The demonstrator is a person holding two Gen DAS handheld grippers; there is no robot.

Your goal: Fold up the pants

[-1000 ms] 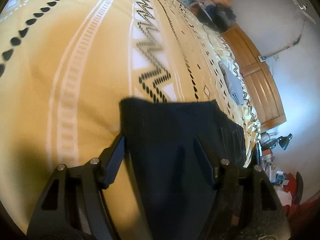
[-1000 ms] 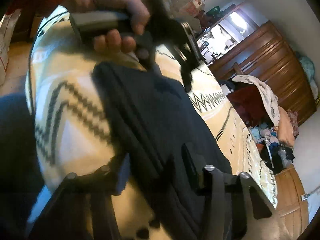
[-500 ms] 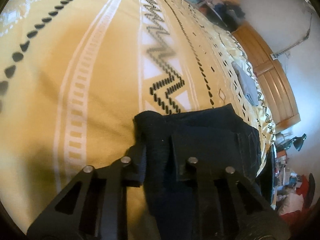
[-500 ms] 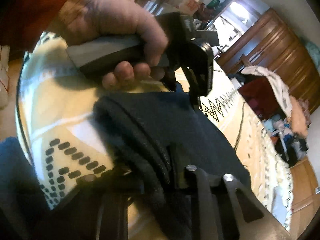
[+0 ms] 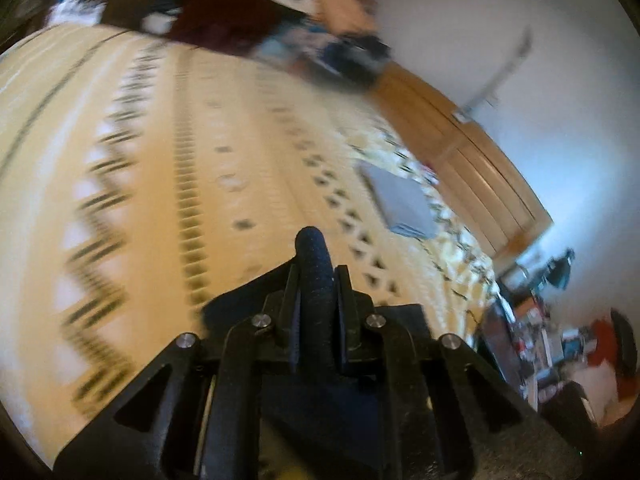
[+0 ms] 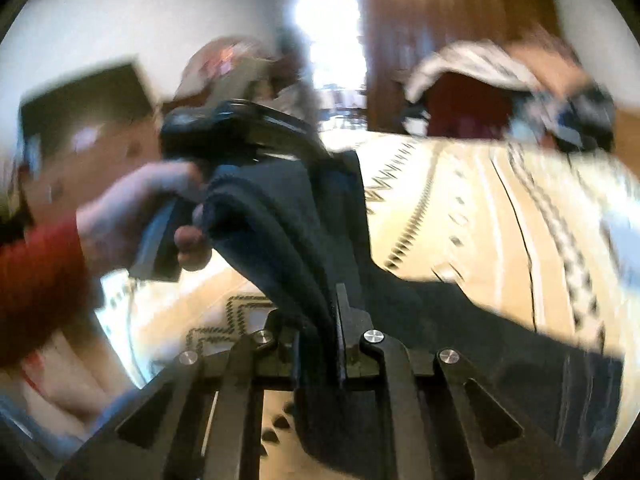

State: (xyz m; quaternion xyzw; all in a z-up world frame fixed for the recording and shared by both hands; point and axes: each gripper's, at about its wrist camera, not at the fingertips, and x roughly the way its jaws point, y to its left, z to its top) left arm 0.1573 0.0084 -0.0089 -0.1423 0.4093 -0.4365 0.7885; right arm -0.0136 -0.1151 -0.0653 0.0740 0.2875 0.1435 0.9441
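Dark pants (image 5: 316, 268) pinched tight in left gripper (image 5: 317, 300) and right gripper (image 6: 320, 320); thick folded edge may slip from fingers mid-lift over bed (image 5: 160, 200).

Dark pants (image 6: 304, 216), bunched, lifted above bedspread (image 6: 480, 216)

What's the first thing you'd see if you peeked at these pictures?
Dark navy pants bunched up between two black grippers, the right gripper and the left gripper. A hand in a red sleeve holds the left one. Behind lies a yellow patterned bedspread.
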